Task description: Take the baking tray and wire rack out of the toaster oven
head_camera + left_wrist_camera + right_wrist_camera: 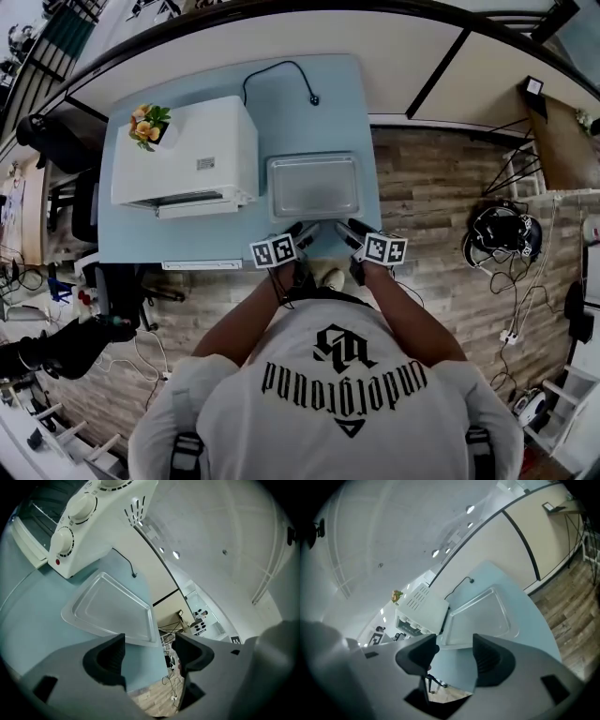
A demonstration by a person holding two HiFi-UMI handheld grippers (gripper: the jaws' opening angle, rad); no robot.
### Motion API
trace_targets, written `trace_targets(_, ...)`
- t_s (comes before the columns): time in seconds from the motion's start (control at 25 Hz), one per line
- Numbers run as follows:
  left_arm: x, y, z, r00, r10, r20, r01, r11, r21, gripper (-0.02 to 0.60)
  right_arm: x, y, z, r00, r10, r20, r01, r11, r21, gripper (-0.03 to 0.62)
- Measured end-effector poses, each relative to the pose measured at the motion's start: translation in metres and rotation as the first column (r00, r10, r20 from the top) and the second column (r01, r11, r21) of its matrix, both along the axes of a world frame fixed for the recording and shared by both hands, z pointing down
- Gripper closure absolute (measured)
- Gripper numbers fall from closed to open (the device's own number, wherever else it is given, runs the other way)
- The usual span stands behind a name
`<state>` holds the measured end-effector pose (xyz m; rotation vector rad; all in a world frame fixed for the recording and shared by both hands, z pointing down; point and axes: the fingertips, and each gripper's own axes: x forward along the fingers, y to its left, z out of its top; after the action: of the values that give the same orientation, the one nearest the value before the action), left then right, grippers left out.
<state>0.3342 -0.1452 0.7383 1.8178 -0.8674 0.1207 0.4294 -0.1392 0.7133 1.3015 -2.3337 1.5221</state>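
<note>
The silver baking tray (313, 186) lies flat on the light blue table (342, 103), just right of the white toaster oven (187, 150). The oven's door hangs open at its front (197, 203). In the left gripper view the tray (112, 609) lies ahead of the jaws, and thin bars of the wire rack (44, 498) show inside the oven (93, 513). My left gripper (302, 232) and right gripper (345, 230) hover at the table's near edge below the tray, both open and empty. The left gripper (147, 648) and right gripper (454, 651) touch nothing; the tray (480, 613) lies beyond.
A small pot of flowers (148, 124) sits on the oven's far left corner. The black power cord (281, 75) trails over the back of the table. Cables and a dark bundle (502, 234) lie on the wooden floor to the right.
</note>
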Motion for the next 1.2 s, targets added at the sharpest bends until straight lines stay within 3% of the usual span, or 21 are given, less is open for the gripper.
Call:
trace_targets(0.16,0.002,-0.003,-0.020,1.000,-0.022,-0.018,0.023,0.999,0.047,0.236,0.006,-0.001,-0.022,1.000,-0.002,0.002,0.002,0.998,0.058,0.361)
trace_targets(0.48,-0.006,-0.005,-0.063,0.990,-0.104,-0.098,0.116,0.987,0.116,0.238,0.014,-0.004,-0.068,0.996,0.024,0.083,-0.037,0.988,0.149,0.367)
trace_targets(0.64,-0.012,0.000,-0.081,0.975,-0.161,-0.152,0.181,0.976,0.123,0.241,0.011,0.001,-0.087,0.987,0.027,0.159,-0.051,0.987,0.153,0.370)
trace_targets(1.04,-0.051,0.006,-0.122,0.895,-0.318,-0.313,0.370,0.921,0.124,0.242,-0.047,-0.001,-0.121,0.928,-0.062,0.367,0.001,0.987,0.163,0.375)
trace_targets(1.2,-0.076,0.012,-0.130,0.847,-0.371,-0.380,0.440,0.891,0.110,0.248,-0.080,0.004,-0.122,0.882,-0.055,0.467,0.020,0.997,0.078,0.378)
